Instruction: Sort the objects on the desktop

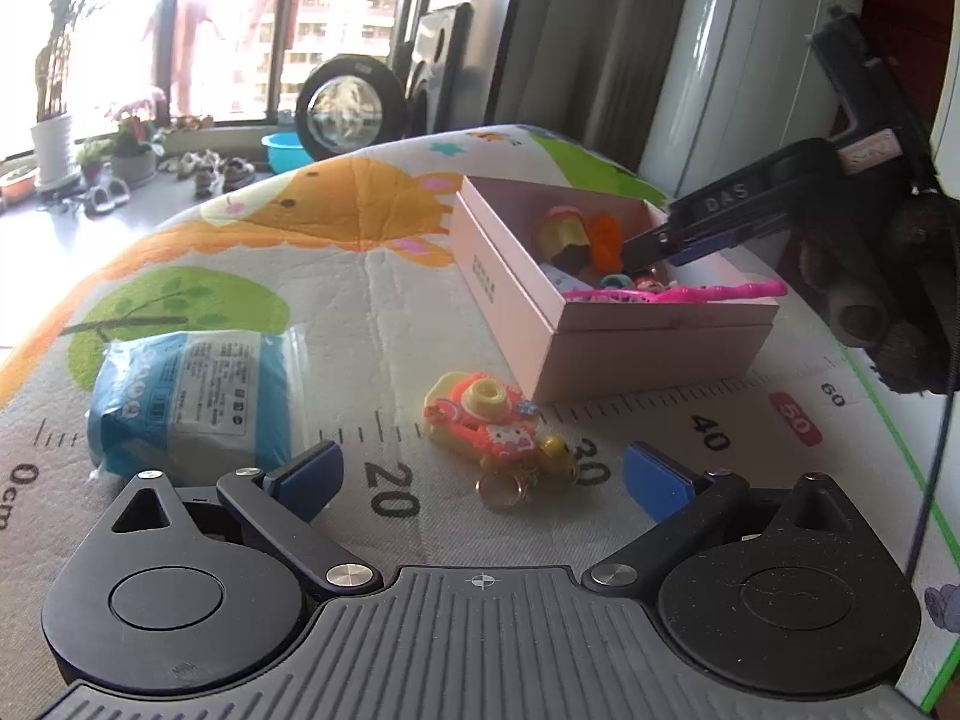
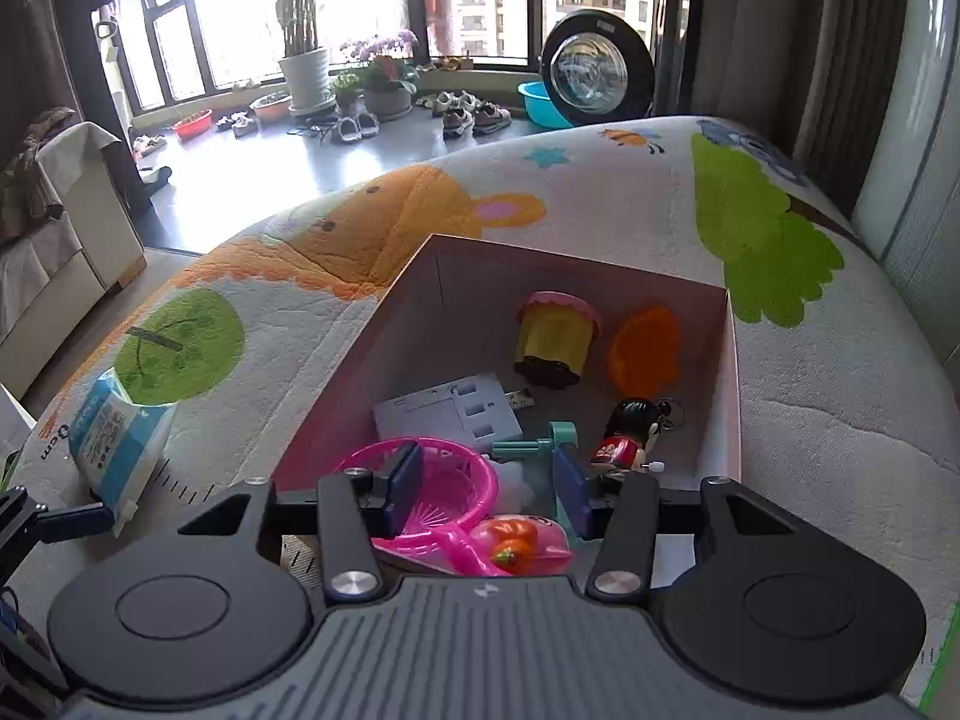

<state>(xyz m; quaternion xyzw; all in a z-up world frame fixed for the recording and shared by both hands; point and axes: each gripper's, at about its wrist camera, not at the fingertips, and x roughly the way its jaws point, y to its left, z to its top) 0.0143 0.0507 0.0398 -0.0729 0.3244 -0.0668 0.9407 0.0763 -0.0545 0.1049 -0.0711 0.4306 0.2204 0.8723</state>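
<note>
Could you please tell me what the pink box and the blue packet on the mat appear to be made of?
The pink box looks like matte paperboard: thin flat walls, crisp folded edges, no gloss. The blue packet appears to be soft printed plastic film, glossy and crinkled, with a clear sealed edge.

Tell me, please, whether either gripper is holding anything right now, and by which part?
Nothing is held. The left gripper stands open over the camera keychain; the right gripper is open above the pink box.

Pink box [image 1: 606,324] sitting open on the mat, holding cupcake toy [image 2: 555,336], orange piece [image 2: 645,351], doll [image 2: 627,432], pink net [image 2: 444,498]; camera keychain [image 1: 486,420] and blue tissue pack [image 1: 192,396] lying outside, well apart.
</note>
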